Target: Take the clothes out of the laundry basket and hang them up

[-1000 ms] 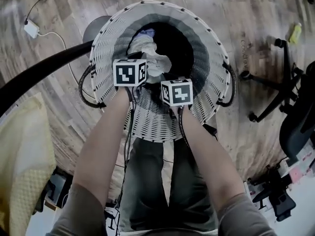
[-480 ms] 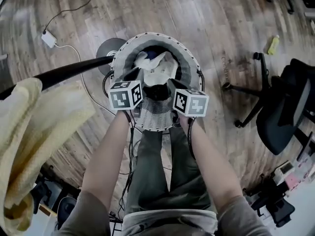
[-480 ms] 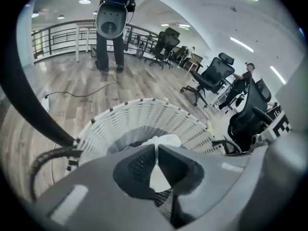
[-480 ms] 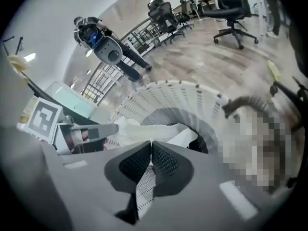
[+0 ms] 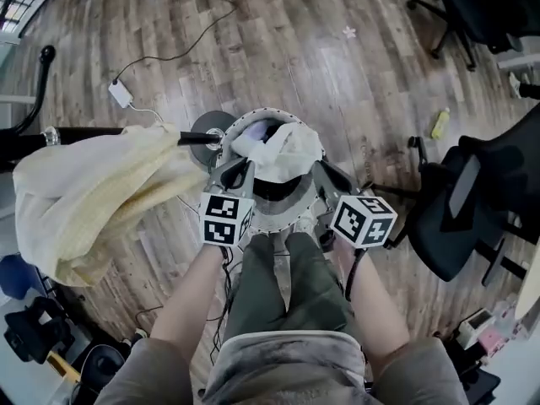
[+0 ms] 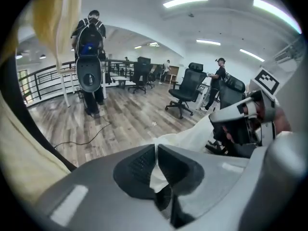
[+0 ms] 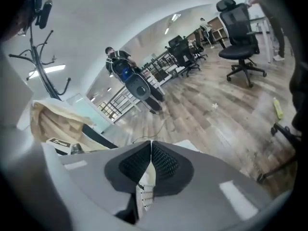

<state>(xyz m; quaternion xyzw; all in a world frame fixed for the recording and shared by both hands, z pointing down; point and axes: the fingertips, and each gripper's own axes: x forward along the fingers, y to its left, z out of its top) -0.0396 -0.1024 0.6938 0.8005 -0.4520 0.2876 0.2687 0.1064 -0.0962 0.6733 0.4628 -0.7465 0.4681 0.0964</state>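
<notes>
The left gripper [image 5: 239, 170] is clamped on the left edge of a white garment [image 5: 280, 148], with the cloth pinched flat between its jaws. The right gripper [image 5: 326, 175] is clamped likewise on the garment's right edge. The garment is stretched between them over the mouth of the basket [image 5: 272, 218], which stands on the floor at the person's feet. Left of the basket, a yellow cloth [image 5: 93, 192] drapes over a dark bar [image 5: 76, 132]. Its dark label [image 7: 60, 141] is too small to read.
</notes>
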